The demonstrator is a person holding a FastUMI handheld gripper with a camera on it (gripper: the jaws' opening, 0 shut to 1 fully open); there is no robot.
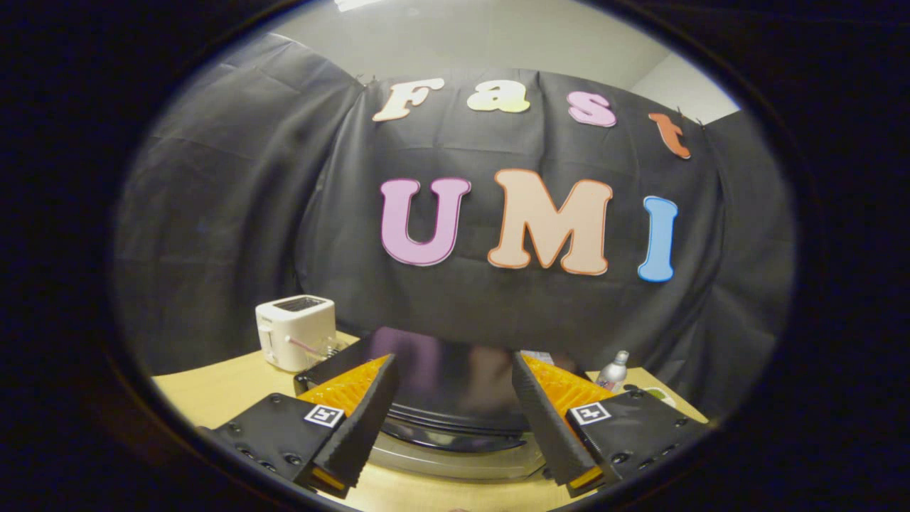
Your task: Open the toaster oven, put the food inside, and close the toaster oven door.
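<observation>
My claw [452,398] hangs spread above the toaster oven [448,384]; opening comes first, so I judge I must reach its door handle.

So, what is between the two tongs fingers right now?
In the gripper view, the open tongs hold nothing; between the fingers lies the toaster oven's glossy black top and silver front edge.

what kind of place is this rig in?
Likely a staged kitchen counter in a recording booth: a black cloth hangs behind a wooden table with a white toaster and a black toaster oven. The open tongs hang just above the oven.
</observation>
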